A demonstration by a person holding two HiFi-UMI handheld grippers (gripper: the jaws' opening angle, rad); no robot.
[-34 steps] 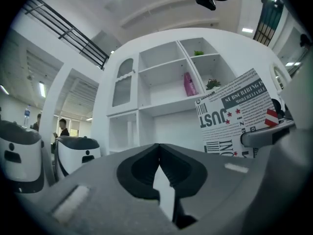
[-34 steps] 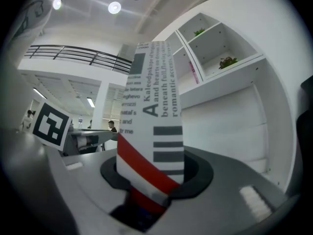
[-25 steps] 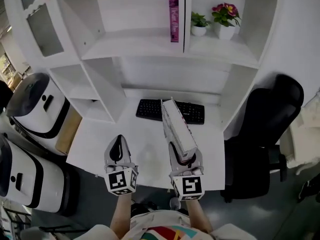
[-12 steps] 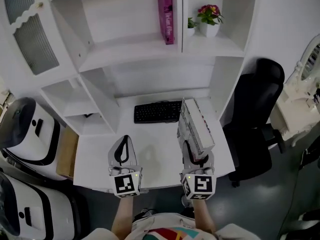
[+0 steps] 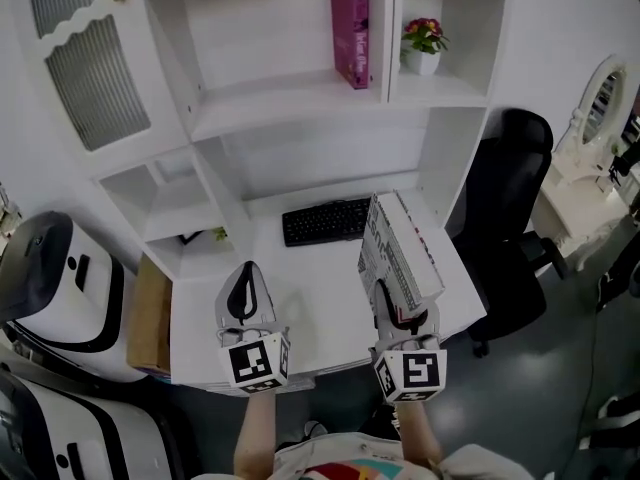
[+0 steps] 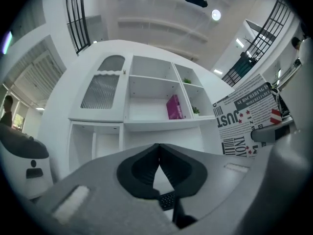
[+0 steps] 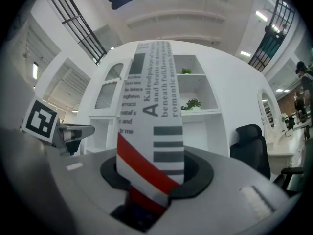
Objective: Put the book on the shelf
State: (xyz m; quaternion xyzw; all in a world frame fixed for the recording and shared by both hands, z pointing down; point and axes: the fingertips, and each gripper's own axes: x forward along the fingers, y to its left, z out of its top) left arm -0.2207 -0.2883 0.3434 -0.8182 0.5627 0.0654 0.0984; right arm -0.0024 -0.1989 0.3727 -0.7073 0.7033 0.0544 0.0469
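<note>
Both claws pointed toward 12 o'clock, side by side over the near edge of the white counter (image 5: 320, 303), each on a bare forearm. The left claw (image 5: 247, 273) was clenched on nothing, its 2 dark pads (image 6: 139, 170) meeting at the tips. The right claw (image 5: 396, 306) was grasping the book (image 5: 400, 253) by its lower end. The book leaned away toward 12 o'clock, lifted off the counter's right part.

At 12 o'clock the shelf (image 5: 290, 103) offered a wide bare board. Only 1 pink book (image 5: 351, 33) stood on it, at its right end against the divider. A potted flower (image 5: 424, 43) filled the next compartment at 1 o'clock. A black keyboard (image 5: 325, 221) lay at the back of the counter, between the claws and the shelf unit. A black chair (image 5: 510, 198) stood at 3 o'clock, just beside the counter's right edge.

The book was a flat rectangular block, white with black newsprint lettering and a red stripe. The shelf was made of smooth white panels.
</note>
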